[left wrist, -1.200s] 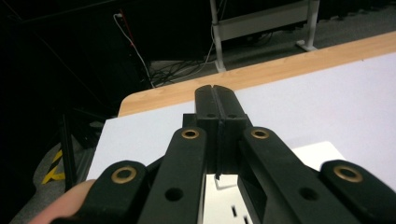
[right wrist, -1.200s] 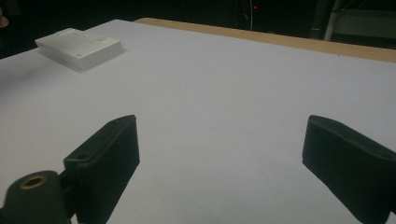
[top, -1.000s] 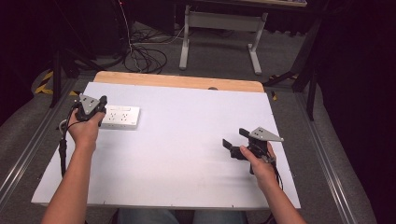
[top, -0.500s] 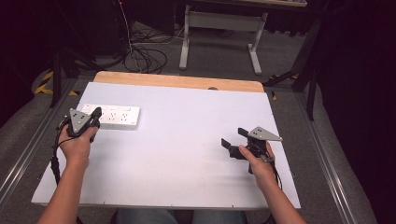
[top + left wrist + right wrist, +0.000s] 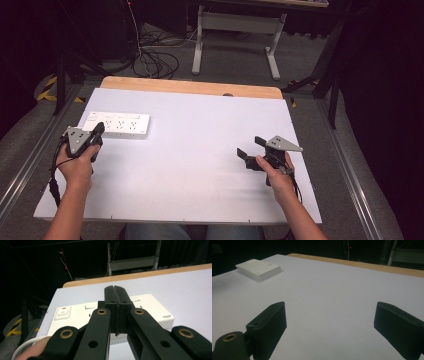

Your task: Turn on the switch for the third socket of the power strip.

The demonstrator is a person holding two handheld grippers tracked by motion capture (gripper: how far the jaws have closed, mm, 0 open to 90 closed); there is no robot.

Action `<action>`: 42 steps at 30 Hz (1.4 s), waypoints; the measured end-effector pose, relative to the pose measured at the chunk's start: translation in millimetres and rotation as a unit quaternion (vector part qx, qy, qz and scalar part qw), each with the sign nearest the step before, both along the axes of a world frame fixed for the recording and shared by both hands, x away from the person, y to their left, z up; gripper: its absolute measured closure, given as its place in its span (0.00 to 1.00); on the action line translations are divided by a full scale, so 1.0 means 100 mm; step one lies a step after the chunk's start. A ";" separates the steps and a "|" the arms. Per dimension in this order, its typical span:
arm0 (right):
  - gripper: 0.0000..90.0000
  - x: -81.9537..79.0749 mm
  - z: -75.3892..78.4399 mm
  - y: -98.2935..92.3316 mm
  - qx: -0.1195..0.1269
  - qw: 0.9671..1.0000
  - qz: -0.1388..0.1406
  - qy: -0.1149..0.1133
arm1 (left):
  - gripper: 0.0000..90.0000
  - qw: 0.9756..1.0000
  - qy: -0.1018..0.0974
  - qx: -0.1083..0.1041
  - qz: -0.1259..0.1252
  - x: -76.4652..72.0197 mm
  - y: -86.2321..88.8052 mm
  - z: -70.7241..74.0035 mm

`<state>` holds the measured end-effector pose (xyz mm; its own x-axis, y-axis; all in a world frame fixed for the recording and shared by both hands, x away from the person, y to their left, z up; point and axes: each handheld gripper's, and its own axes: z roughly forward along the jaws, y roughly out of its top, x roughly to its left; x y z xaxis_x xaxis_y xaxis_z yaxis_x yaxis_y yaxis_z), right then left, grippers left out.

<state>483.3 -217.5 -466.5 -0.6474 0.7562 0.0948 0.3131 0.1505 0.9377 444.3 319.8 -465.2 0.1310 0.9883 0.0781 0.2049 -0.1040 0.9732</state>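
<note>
Progress looks nil: white power strip [image 5: 118, 125] lies just ahead of the left tongs [image 5: 98, 131], whose jaws are pressed together on nothing, and well apart from the right tongs [image 5: 250, 148], spread wide and empty over the surface [image 5: 200, 150].

Both forearms are bare, each hand gripping a black two-jaw tool, the left gripper [image 5: 98, 129] and right gripper [image 5: 248, 147], each topped by a grey three-cornered plate, with brass-ringed pivots and a trailing black cable.
</note>
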 end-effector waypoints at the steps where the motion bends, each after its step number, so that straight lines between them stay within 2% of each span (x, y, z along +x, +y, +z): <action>1: 0.13 0.00 0.00 0.00 0.000 1.000 0.000 0.000 | 1.00 1.000 -0.002 -0.001 0.000 -0.03 0.00 0.01; 9: 0.13 0.01 0.02 0.00 0.006 1.000 0.000 -0.002 | 0.99 1.000 -0.013 -0.016 -0.006 -0.23 -0.09 0.03; 15: 0.13 0.01 0.03 0.00 0.005 1.000 0.004 -0.005 | 0.98 1.000 -0.018 -0.018 -0.007 -0.31 -0.15 0.05; 21: 0.13 0.02 0.03 -0.01 0.007 1.000 0.002 -0.004 | 0.96 0.999 -0.016 -0.033 -0.015 -0.38 -0.17 0.02; 31: 0.13 0.01 0.03 0.02 0.005 1.000 0.005 -0.004 | 0.86 0.998 -0.033 -0.046 -0.020 -0.46 -0.19 0.07; 37: 0.13 0.02 0.03 0.01 0.006 1.000 0.005 -0.004 | 0.79 0.998 -0.033 -0.039 -0.020 -0.50 -0.17 0.07; 42: 0.13 0.02 0.03 0.01 0.006 1.000 0.005 -0.004 | 0.71 0.998 -0.035 -0.050 -0.018 -0.51 -0.16 0.08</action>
<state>485.2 -216.6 -463.1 -0.6563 0.7480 0.0989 0.3037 0.1419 0.9421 393.1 303.7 -457.4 0.1649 0.9862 -0.0110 0.1334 -0.0113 0.9910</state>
